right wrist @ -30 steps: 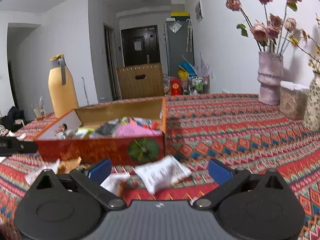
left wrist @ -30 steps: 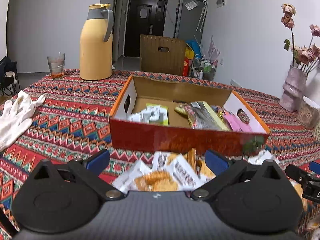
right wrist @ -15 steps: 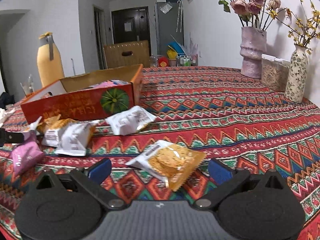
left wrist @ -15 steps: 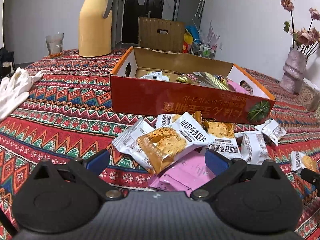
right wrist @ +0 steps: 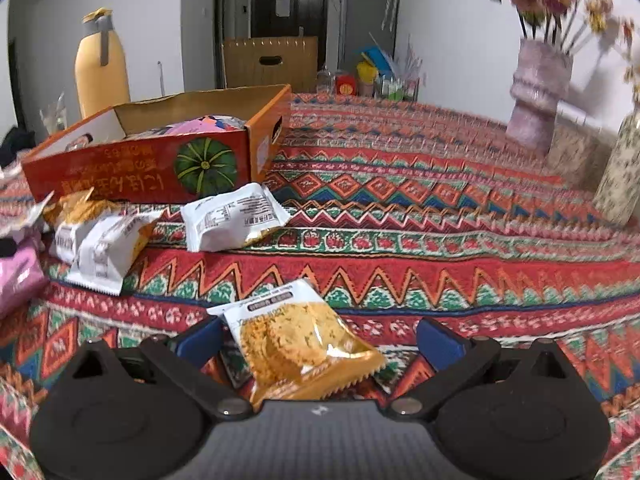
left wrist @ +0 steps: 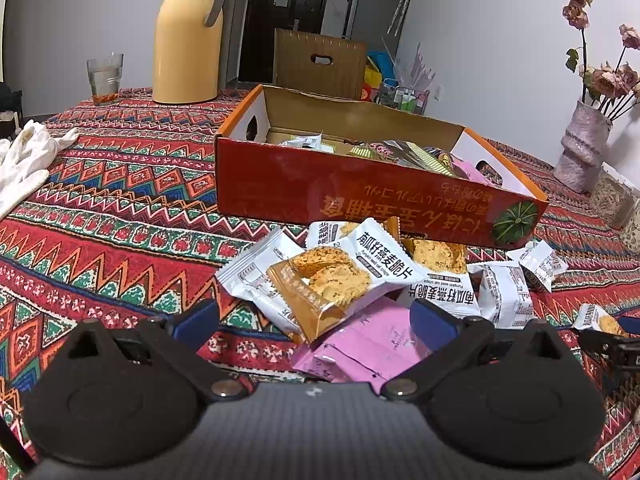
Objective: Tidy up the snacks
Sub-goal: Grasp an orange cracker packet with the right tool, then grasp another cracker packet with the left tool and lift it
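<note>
A red cardboard box [left wrist: 360,196] [right wrist: 132,168] with several snack packets inside stands on the patterned tablecloth. In front of it lies a heap of biscuit packets [left wrist: 340,276] on pink packets [left wrist: 368,344]. My left gripper [left wrist: 316,322] is open, its blue pads either side of the pink and biscuit packets. My right gripper [right wrist: 320,338] is open around a lone orange biscuit packet [right wrist: 296,344] lying flat between its fingers. More white packets [right wrist: 234,216] [right wrist: 104,248] lie by the box's corner.
A yellow thermos [left wrist: 188,32] and a glass [left wrist: 105,78] stand at the back left, white gloves [left wrist: 24,160] at the left edge. Vases with dried flowers [right wrist: 538,92] [right wrist: 622,168] stand at the right. Bare cloth [right wrist: 440,208] stretches right of the box.
Both grippers have drawn back from the box and dropped lower toward the table. The right gripper has closed in on the lone biscuit packet, which now lies between its fingers.
</note>
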Demonstrator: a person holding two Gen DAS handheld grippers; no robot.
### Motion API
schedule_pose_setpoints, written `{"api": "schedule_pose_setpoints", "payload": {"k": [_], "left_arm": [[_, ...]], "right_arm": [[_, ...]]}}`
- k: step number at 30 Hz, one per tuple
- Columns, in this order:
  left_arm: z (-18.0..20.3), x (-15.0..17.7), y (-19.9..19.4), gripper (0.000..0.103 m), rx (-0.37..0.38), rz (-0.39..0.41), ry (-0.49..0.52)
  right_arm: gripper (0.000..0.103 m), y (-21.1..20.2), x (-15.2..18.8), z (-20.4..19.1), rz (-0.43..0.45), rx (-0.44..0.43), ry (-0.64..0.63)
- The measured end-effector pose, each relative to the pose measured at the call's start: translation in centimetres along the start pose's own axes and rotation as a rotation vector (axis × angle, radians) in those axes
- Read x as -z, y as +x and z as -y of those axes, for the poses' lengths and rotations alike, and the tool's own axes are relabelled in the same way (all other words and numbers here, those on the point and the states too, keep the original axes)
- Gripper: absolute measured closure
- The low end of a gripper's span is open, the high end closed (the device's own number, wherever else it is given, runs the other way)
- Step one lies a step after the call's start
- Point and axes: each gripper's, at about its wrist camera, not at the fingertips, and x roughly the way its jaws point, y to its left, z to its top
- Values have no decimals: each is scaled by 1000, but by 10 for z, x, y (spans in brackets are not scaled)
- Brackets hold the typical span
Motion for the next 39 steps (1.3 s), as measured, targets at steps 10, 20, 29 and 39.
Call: {"api": "schedule_pose_setpoints", "payload": {"k": [10,20,29,39], "left_arm": [[-1,0,2,0,22,-14,-13],[-3,1,2,0,25,-14,-15],[2,-8,-6,0,21,-19,47],[14,-37,12,0,31,-84,312]], "right_arm": [[58,-10,2,-13,44,-33,-19],[61,-30,4,-29,199,-15,68],[61,-23,1,-43,262,-35,132],[61,-18,8,-36,257,-54,182]]}}
